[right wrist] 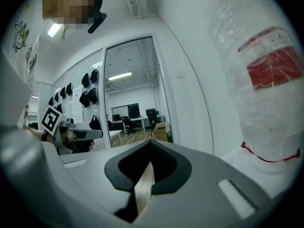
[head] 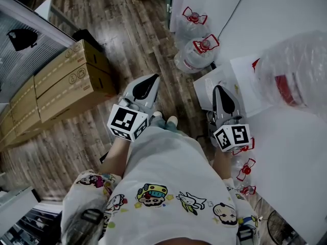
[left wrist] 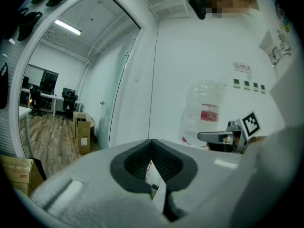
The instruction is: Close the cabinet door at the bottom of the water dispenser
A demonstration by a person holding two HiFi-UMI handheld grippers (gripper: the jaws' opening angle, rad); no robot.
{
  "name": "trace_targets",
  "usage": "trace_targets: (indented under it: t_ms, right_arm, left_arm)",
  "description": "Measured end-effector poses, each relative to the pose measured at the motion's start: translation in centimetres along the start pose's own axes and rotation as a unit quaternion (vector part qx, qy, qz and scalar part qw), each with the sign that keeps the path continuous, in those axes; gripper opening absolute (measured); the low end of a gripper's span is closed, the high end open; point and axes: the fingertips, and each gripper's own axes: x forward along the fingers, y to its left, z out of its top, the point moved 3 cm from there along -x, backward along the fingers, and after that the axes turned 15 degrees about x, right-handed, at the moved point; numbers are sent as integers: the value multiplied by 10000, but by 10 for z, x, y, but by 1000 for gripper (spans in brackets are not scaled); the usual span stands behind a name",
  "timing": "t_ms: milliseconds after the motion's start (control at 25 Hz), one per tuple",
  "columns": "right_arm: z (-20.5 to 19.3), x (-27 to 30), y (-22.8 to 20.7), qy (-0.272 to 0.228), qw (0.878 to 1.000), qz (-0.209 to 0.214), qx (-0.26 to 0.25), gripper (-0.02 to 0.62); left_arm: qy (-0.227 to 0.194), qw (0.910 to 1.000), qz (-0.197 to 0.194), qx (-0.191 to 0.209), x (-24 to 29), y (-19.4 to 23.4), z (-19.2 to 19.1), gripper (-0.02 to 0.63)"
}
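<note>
- White wall [head: 286,9] and wooden floor [head: 127,29] fill most of the head view. We stand close to the wall, facing along it.
- Water dispenser [head: 244,80]: only its pale top shows, front right of us and against the wall. A plastic-wrapped jug [head: 294,70] with a red label sits on it, presumably as its supply.
- Cabinet door: it would be low on the dispenser, below what the steep head view shows. A pale panel juts out beside the dispenser, but we cannot tell whether it is the door. Open or closed is not settled by any view.
- Cardboard boxes [head: 66,80] are stacked along the glass partition at left, off the walkway.
- Spare bottles [head: 196,50] with red handles stand at the foot of the wall, probably kept near the dispenser for swapping.
- Left gripper [head: 151,80]: jaws fully together with nothing between them, held roughly level in front of the body.
- Right gripper [head: 220,92]: jaws likewise pressed together and empty. It sits alongside the left gripper and nearest the dispenser.
- Judgement: closed jaws give a blunt tip suited to pushing a door. The same pose would also suit hands at rest beside a door already shut.
</note>
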Motion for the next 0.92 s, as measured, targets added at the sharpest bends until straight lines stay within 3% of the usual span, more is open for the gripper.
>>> trace_targets:
  t_ms: [320, 920]
  right_arm:
    - [2, 1, 3, 14, 10000, 6, -62, 5]
    - [1, -6, -1, -62, 9999, -58, -80, 5]
  left_arm:
    - [12, 9999, -117, 20, 2, 1, -2, -2]
    - [3, 9987, -304, 414, 4, 13, 1, -2]
